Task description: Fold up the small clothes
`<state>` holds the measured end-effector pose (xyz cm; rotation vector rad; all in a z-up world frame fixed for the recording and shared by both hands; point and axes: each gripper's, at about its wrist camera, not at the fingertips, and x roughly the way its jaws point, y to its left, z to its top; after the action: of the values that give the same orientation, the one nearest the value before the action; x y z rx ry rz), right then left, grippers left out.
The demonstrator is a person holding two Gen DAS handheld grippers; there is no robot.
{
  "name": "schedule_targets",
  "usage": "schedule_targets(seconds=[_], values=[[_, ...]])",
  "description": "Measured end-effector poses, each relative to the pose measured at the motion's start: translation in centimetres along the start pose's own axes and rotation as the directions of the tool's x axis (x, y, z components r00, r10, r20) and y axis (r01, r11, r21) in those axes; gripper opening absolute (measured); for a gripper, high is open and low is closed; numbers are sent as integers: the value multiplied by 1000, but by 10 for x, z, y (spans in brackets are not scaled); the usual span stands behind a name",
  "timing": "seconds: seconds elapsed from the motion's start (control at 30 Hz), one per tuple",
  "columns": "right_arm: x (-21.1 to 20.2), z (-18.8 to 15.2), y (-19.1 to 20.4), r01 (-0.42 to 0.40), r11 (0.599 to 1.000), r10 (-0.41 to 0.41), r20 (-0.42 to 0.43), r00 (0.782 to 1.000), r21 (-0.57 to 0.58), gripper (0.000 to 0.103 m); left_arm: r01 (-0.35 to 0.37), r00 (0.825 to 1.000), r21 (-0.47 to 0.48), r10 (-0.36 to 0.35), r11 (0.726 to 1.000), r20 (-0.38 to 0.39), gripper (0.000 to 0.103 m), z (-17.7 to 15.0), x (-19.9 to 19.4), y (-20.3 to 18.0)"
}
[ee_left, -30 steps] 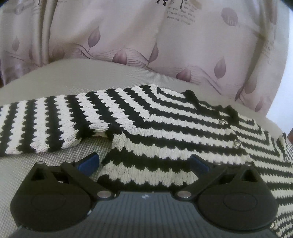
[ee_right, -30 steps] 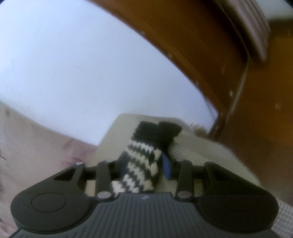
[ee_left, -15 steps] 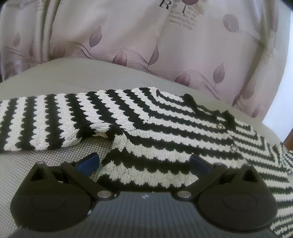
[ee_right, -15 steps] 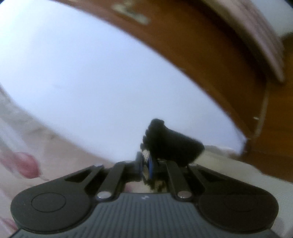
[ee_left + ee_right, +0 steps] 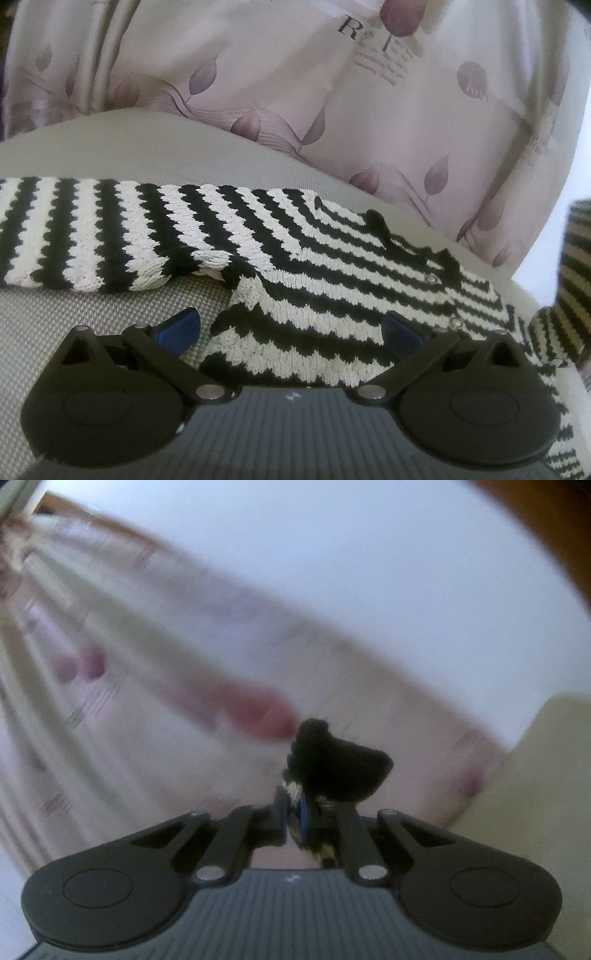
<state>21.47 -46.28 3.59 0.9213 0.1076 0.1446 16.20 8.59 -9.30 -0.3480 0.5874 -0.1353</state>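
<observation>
**Striped knit spread flat, one sleeve pinched and raised**

The black-and-white striped knit cardigan (image 5: 332, 280) lies spread on a grey woven surface (image 5: 92, 314), front up; small metal snaps (image 5: 430, 279) run down its placket; one sleeve stretches out flat toward the left edge of the left wrist view, its cuff out of frame; the other sleeve (image 5: 570, 280) rises off the surface at the right edge of that view, blurred and hanging upright.

In the right wrist view the black cuff (image 5: 340, 768) of that raised sleeve sticks up past the right gripper (image 5: 293, 814), whose blue-padded jaws are pressed together on the striped fabric just below the cuff.

The left gripper (image 5: 290, 330) sits low over the near hem of the cardigan with its jaws spread wide; one blue pad (image 5: 177, 328) is over bare grey surface just beside the hem, the other over the knit; nothing is clamped between them.

Behind the surface hangs a pale pink curtain (image 5: 295, 92) printed with mauve leaves and some lettering; the right wrist view shows it smeared by blur, with a white wall (image 5: 369, 554) beyond.
</observation>
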Motion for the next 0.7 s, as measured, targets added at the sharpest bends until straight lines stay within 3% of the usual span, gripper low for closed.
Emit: schedule_targets(seconds=[0.27, 0.5, 0.7], values=[[58, -103, 41, -82, 995, 89, -164, 982, 50, 6, 27, 999, -50, -26, 998, 18, 103, 0, -2, 7], [73, -188, 45, -50, 991, 84, -294, 952, 121, 6, 56, 998, -89, -53, 994, 35, 103, -1, -5, 13], [85, -243, 49, -32, 997, 58, -393, 918, 71, 6, 70, 997, -108, -66, 992, 43, 103, -2, -7, 17]])
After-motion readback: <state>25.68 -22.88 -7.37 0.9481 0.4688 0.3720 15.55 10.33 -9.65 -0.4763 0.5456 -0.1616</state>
